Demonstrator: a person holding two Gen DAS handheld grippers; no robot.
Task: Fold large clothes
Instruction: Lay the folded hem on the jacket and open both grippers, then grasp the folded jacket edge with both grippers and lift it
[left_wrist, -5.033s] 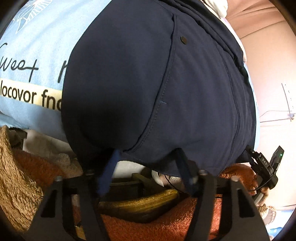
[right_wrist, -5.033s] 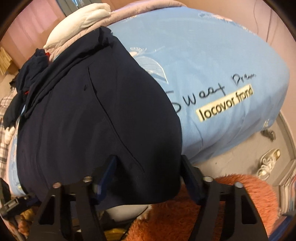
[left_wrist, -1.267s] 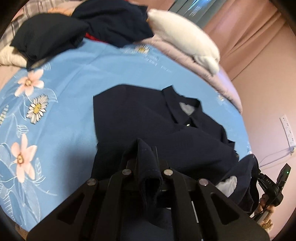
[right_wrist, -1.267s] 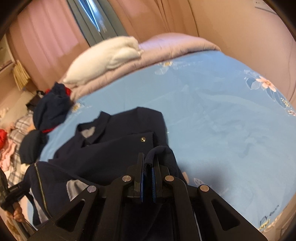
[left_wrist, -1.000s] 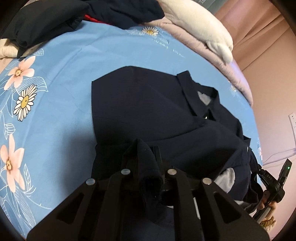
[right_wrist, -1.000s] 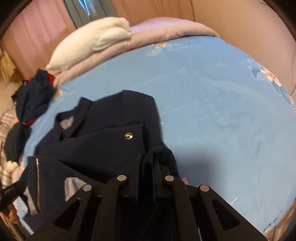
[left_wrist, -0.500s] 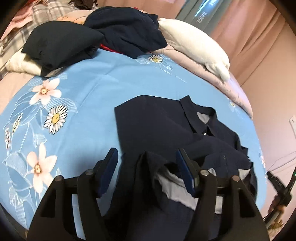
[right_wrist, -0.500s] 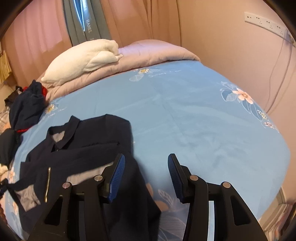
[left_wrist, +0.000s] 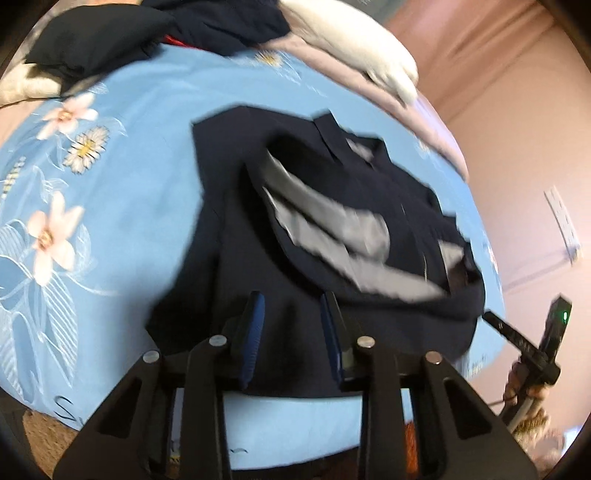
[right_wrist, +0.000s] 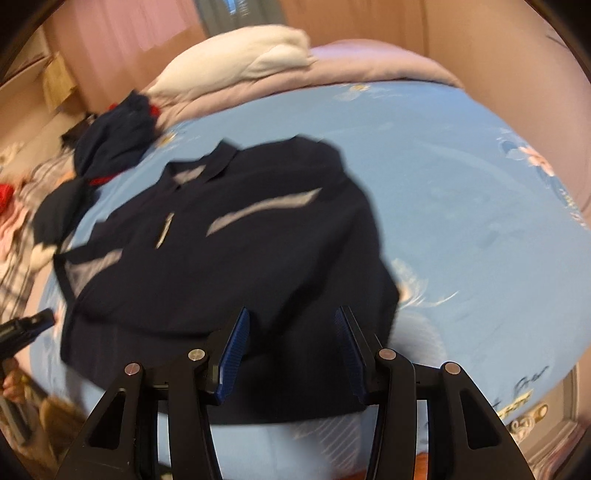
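A dark navy collared jacket (left_wrist: 343, 206) lies on the light blue bedspread (left_wrist: 122, 177), its lower part folded up over the chest so that strips of grey lining show. It also shows in the right wrist view (right_wrist: 236, 236). My left gripper (left_wrist: 291, 325) is open and empty over the jacket's near folded edge. My right gripper (right_wrist: 291, 339) is open and empty over the near edge on the other side. The right gripper's body shows at the lower right of the left wrist view (left_wrist: 532, 343). Both views are motion-blurred.
A white pillow (right_wrist: 243, 55) and a lilac quilt (right_wrist: 369, 62) lie at the head of the bed. A heap of dark clothes (right_wrist: 110, 136) sits at the far left, also in the left wrist view (left_wrist: 110, 40). The near bed edge (left_wrist: 295, 432) drops to an orange-brown rug.
Both grippers were shut on the jacket's hem and carried it up over the chest. They have opened, let the cloth drop, and pulled back toward the near bed edge.
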